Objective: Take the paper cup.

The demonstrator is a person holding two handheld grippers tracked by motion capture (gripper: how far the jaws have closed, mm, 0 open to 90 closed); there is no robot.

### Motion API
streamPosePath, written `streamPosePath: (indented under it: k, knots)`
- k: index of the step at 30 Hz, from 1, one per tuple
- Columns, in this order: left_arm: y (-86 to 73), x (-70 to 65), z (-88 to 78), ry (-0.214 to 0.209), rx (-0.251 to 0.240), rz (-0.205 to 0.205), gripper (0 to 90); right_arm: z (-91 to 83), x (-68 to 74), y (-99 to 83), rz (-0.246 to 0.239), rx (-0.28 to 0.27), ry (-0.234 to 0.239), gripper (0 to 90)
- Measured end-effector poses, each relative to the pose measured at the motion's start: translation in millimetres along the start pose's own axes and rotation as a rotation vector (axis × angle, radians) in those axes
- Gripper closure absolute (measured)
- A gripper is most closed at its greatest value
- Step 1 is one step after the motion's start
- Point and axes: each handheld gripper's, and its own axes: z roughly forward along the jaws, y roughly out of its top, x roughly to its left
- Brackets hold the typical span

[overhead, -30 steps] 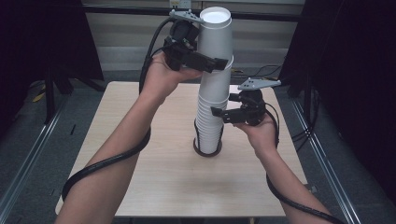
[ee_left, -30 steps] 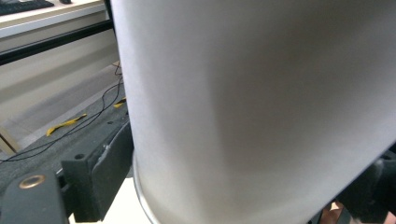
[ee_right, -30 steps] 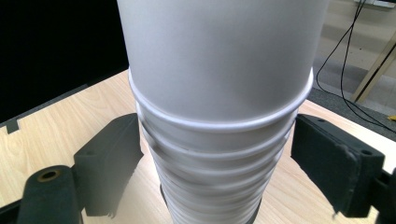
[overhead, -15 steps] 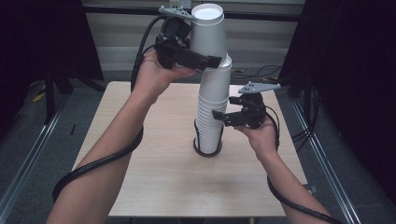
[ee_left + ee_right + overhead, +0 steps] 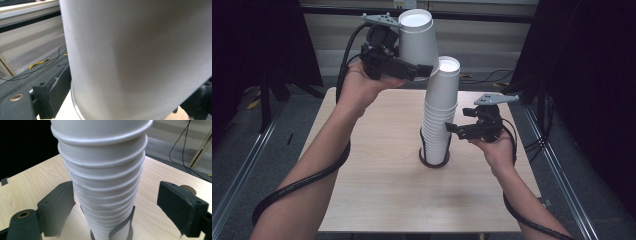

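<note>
A tall stack of upturned white paper cups (image 5: 439,115) stands in a black holder (image 5: 433,162) at the middle of the wooden table (image 5: 377,200). My left gripper (image 5: 424,70) is shut on a single white cup (image 5: 414,40), held upside down above and just left of the stack's top. In the left gripper view this cup (image 5: 135,55) sits close between the two jaws. My right gripper (image 5: 452,129) is open at the stack's right side, at mid height. In the right gripper view its jaws straddle the stack (image 5: 105,182), with a gap on the right.
The holder's black upright strips (image 5: 122,225) hug the stack's base. Dark curtains hang at both sides, and metal floor rails (image 5: 242,165) run along the table. Cables lie on the floor behind (image 5: 492,75). Bare tabletop lies in front of the stack.
My left gripper has lifted the top cup up and leftward, so it now hangs separate from the stack. The right gripper has stayed beside the stack.
</note>
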Motion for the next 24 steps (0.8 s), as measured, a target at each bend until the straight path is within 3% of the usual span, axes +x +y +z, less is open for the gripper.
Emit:
streamPosePath:
  k: [14, 24]
  knots:
    - [-25.3, 10.0, -16.6, 0.012, 0.017, -0.007, 10.4, -2.1, -2.1, -10.8, -0.001, 0.013, 0.013, 13.9]
    - [-50.1, 17.2, -27.0, 0.029, 0.072, -0.001, 10.6, -1.9, 1.0, -18.8, -0.041, 0.049, 0.022, 14.0]
